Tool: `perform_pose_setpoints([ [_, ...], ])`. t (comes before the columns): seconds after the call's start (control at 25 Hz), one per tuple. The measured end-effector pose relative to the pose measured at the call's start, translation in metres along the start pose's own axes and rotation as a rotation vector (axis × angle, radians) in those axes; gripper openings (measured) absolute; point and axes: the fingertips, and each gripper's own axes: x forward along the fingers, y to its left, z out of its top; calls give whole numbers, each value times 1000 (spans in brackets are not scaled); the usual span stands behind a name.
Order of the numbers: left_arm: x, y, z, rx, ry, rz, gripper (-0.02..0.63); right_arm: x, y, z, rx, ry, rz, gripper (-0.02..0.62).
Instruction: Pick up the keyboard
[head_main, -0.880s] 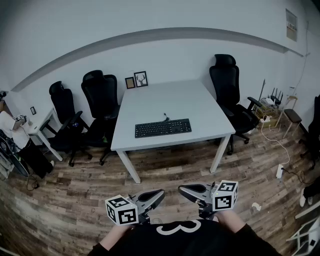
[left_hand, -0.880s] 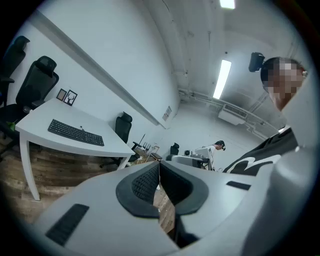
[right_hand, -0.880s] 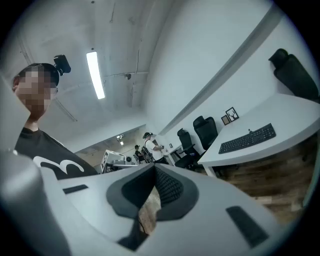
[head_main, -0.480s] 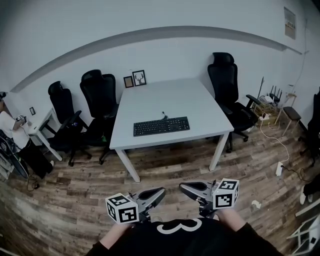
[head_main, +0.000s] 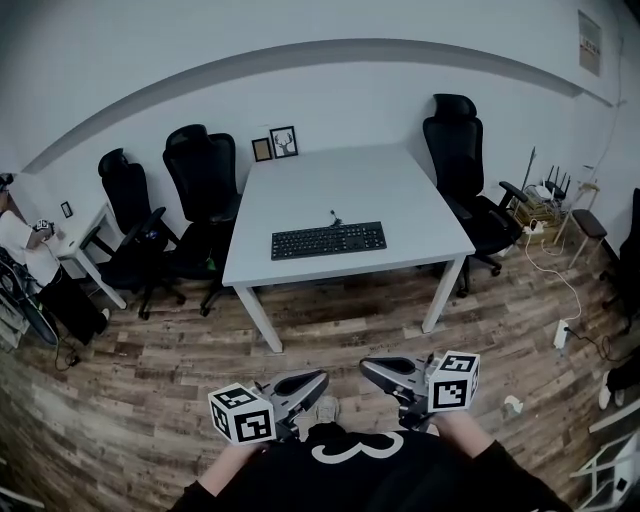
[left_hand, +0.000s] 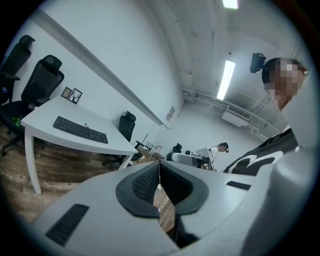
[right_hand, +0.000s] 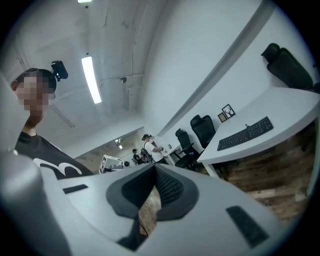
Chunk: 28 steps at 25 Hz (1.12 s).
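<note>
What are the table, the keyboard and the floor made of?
Table: smooth matte white top and legs, probably painted or laminated board; I can't tell which. Keyboard: looks like black plastic, with rows of small dull keys. Floor: brown planks with streaky grain, so wood or wood-look laminate.

Your room is evenly and fairly brightly lit from above: a ceiling tube (left_hand: 226, 79) glows white in the left gripper view, and a second tube (right_hand: 91, 79) burns out to pure white in the right gripper view. In your head view the white table (head_main: 340, 190) reads bright without glare, with only soft shadow on the wooden floor (head_main: 340, 300) beneath. All views bow straight lines near the edges; both gripper views fade to black corners. The left gripper (left_hand: 159, 167) and right gripper (right_hand: 152, 172) look soft so close to the lens.
</note>
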Motion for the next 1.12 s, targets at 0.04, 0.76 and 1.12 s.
perform_pose_setpoints([
  [0.04, 0, 3, 0, -7, -1, 2, 14, 1, -2, 0, 5, 4, -2, 8],
  [0.76, 49, 98, 37, -83, 50, -39, 15, 35, -99, 30, 87, -11, -101, 8],
  [1.12, 94, 202, 90, -125, 92, -33, 15, 84, -197, 74, 146, -36, -154, 8],
])
